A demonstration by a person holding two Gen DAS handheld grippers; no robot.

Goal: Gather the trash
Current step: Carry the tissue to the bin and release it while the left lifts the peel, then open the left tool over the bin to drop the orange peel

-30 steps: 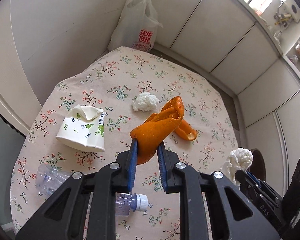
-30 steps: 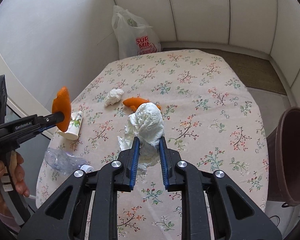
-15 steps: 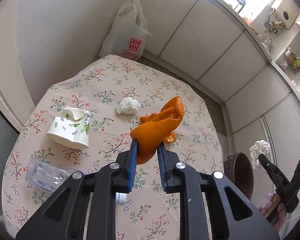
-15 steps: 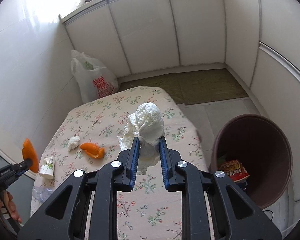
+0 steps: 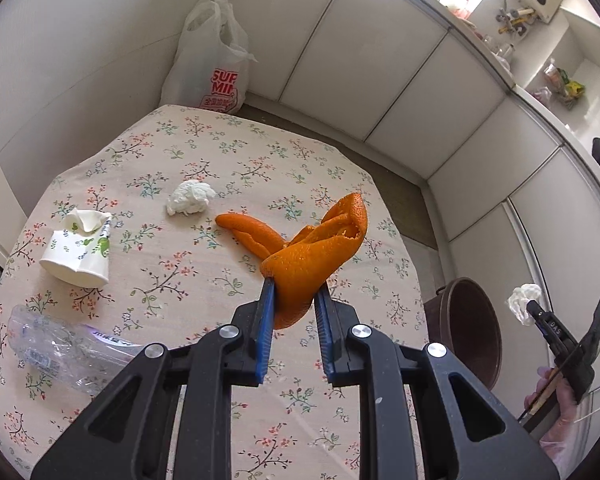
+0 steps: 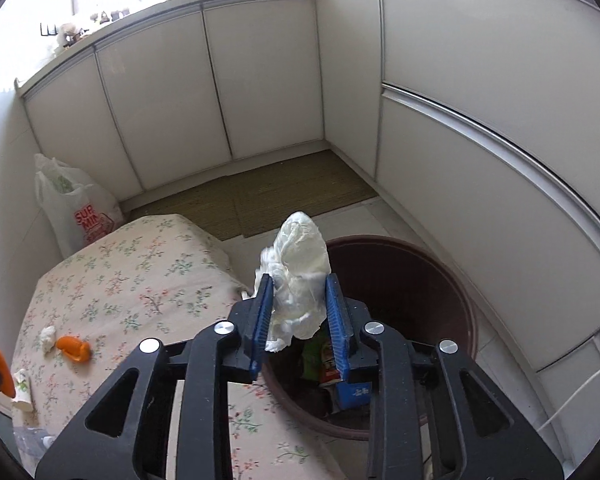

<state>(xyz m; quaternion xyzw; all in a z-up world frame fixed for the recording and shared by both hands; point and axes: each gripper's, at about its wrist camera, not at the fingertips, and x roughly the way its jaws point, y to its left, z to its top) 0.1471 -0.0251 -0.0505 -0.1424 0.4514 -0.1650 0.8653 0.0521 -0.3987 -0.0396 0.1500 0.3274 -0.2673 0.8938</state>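
My left gripper (image 5: 294,284) is shut on a large orange peel (image 5: 316,252) and holds it above the floral table (image 5: 260,152). My right gripper (image 6: 298,292) is shut on a crumpled white tissue (image 6: 298,272) and holds it over the brown trash bin (image 6: 428,280), which has wrappers inside. On the table lie a second orange peel (image 5: 244,228), a small tissue wad (image 5: 190,198), a crushed paper cup (image 5: 80,248) and a clear plastic bottle (image 5: 60,352). The bin (image 5: 472,328) stands right of the table.
A white plastic shopping bag (image 5: 212,60) stands on the floor beyond the table's far corner. White cabinet doors (image 6: 260,80) line the room. A woven mat (image 6: 268,196) lies on the floor behind the table.
My right gripper has swung right with the tissue, from above the table to over the bin. My left gripper has risen and drawn back a little with the peel.
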